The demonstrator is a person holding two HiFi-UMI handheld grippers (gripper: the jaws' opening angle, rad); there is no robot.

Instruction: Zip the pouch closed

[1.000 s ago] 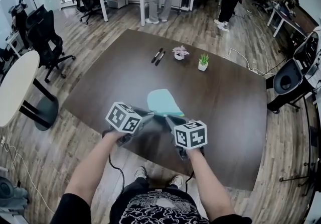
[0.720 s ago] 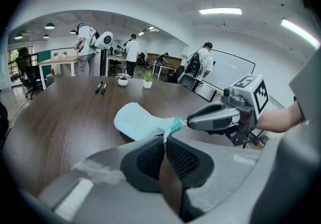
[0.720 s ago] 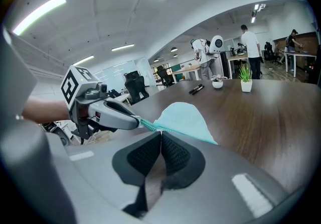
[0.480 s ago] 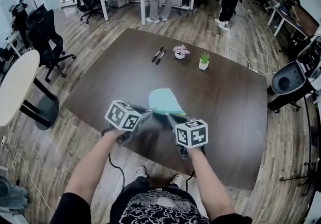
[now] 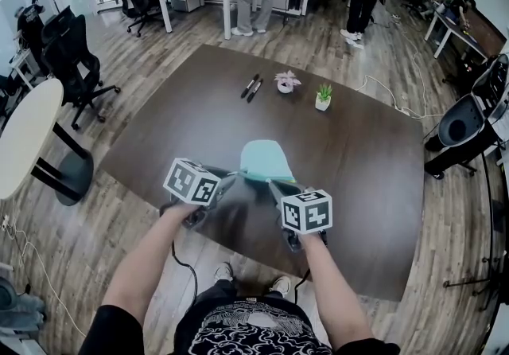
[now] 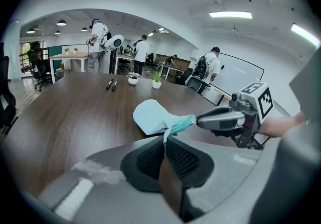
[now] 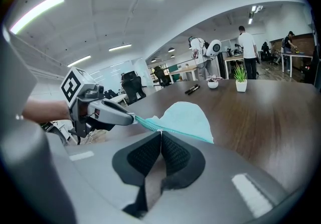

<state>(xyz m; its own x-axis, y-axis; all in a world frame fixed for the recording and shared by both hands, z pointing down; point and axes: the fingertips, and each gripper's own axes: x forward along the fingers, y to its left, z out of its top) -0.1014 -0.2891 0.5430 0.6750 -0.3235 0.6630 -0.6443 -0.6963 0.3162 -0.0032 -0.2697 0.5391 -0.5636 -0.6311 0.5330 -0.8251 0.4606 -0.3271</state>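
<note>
The light teal pouch (image 5: 266, 159) is held low over the dark wooden table (image 5: 362, 186), toward the middle of its near edge, with its zippered side turned to the person and its rounded end pointing to the table's far edge. No view settles whether that far end rests on the wood. The left gripper (image 6: 164, 141) is clenched, its ribbed pads pressed together on a thin pale strip of fabric at one end of the pouch's opening. The right gripper (image 7: 159, 134) is clamped tight too, pinching the teal zipper (image 7: 146, 123) partway along its length, at a small pale piece that may be the pull (it is too small to be sure). Between the two grips the zipper runs as a taut, straight line. In the head view the grippers come in from the near edge and meet at the pouch's near side, left tip at its left end and right tip just beside it, their marker cubes nearer the person. How much of the zipper is already closed cannot be made out. Well apart from the pouch, near the table's far edge, lie two black markers (image 5: 250, 88) side by side, then a small pot with a pink-flowered plant (image 5: 285, 83), and to its right another with a green plant (image 5: 322, 97).
</note>
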